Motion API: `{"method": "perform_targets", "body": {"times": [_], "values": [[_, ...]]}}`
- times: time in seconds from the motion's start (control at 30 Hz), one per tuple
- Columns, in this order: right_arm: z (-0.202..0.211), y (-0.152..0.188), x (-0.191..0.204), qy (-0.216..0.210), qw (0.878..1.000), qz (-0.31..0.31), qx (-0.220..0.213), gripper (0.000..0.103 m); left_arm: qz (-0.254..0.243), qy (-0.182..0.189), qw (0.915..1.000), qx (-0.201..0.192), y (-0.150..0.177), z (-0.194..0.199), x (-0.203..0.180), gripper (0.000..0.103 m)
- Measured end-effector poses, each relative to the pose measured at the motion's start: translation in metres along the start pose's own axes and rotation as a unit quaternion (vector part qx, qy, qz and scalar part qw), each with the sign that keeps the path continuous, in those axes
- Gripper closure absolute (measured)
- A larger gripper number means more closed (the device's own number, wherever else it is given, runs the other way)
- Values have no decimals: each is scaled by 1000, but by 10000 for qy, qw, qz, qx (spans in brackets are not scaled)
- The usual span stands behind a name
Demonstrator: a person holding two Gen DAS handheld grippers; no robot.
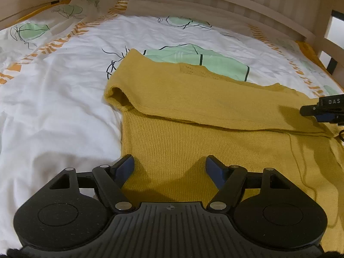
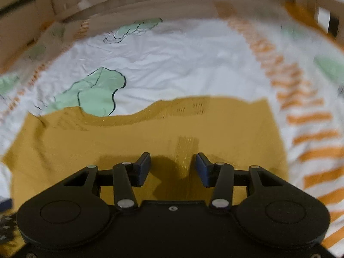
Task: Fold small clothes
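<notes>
Both the left gripper (image 1: 169, 167) and right gripper (image 2: 173, 166) are hovering spread apart over that floppy mustard knit top (image 1: 215, 133), which I'm guessing wants pinching at a hem corner.

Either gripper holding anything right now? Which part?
Nothing held. Left gripper and right gripper are both open, empty, above the yellow sweater.

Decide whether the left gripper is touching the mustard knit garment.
Cannot tell. In the left wrist view the open left gripper is over the mustard knit garment; contact isn't plainly visible.
</notes>
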State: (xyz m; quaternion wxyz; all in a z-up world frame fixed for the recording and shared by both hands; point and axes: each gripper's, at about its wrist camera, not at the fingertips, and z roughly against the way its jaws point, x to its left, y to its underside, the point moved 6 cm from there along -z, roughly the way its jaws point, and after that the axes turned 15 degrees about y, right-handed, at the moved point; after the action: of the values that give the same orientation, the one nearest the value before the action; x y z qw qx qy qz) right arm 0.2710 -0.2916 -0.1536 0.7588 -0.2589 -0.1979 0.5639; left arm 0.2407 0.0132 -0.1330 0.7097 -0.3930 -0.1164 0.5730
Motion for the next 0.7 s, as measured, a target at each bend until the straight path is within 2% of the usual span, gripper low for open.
{"method": "perform_targets", "body": {"times": [0.17,0.2,0.23,0.27,0.3,0.4,0.5,0.6,0.7], "values": [[2,6,0,-400,9987,-306,103,45,-1,-7,10000,-10,0,-1,0,30],[3,6,0,-425,9984,-347,95,49,-6,-9,10000,-11,0,-1,0,30],[2,5,0,-439,9983,-376,87,56,-9,-8,10000,-12,0,-1,0,30],[1,4,0,-398,9984,-384,93,83,-11,-9,10000,-14,0,-1,0,30],[0,3,1,-360,9986,-385,99,89,-10,-7,10000,-13,0,-1,0,30],[9,-3,9,-317,9991,-291,-10,90,-10,-6,10000,-13,0,-1,0,30],[36,-19,24,-520,9979,-54,-389,91,-12,-5,10000,-15,0,-1,0,30],[71,-40,21,-642,9949,-99,-770,91,-25,-9,10000,-23,0,-1,0,30],[84,-55,0,-313,9945,-157,-992,91,-55,-32,10000,-37,0,-1,-1,29]]}}
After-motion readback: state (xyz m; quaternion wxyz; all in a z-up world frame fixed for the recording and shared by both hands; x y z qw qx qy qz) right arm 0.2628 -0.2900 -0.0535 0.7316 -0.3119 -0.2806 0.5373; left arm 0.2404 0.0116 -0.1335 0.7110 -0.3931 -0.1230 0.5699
